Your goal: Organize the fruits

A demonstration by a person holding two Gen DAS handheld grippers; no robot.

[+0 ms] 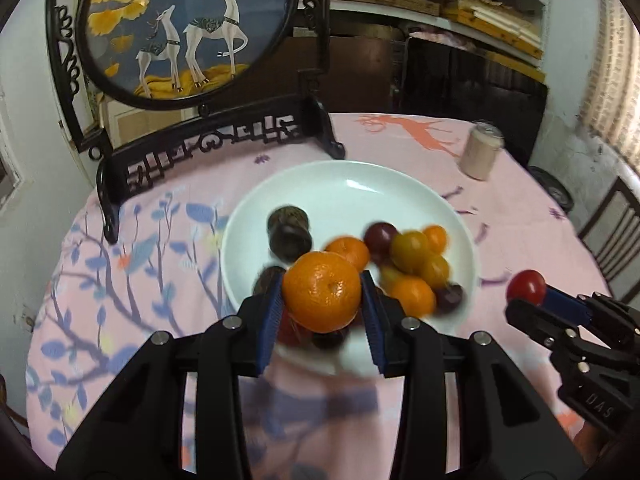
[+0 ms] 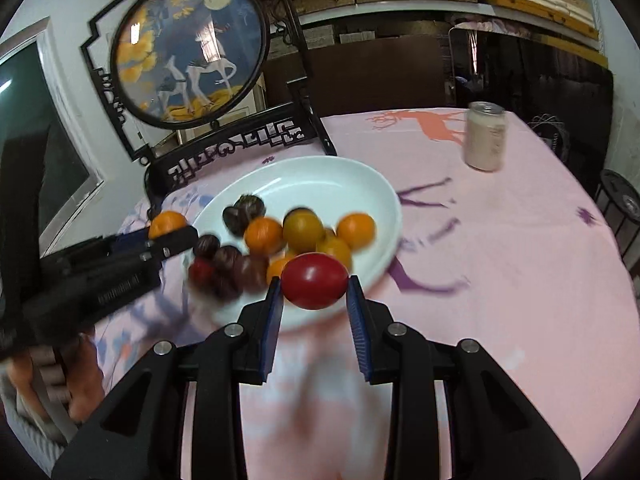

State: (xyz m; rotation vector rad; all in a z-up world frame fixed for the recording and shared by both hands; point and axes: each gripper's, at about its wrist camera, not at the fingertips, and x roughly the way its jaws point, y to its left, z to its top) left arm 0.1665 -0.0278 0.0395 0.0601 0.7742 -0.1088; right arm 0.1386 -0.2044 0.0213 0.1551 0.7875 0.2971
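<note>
Plate [image 1: 348,184] at mid-bench [image 1: 520,240], fruit pile [image 1: 412,260] heaped in its near half. Screen [image 1: 188,28] standing behind to the left, can [image 1: 480,150] behind to the right.

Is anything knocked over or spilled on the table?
No, nothing looks spilled or tipped. The can stands upright on the pink cloth, and the fruit sits inside the white plate. The left gripper holds an orange, the right gripper a red tomato.

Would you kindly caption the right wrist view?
Right hand-held gripper holds a red tomato above the white fruit plate.
</note>
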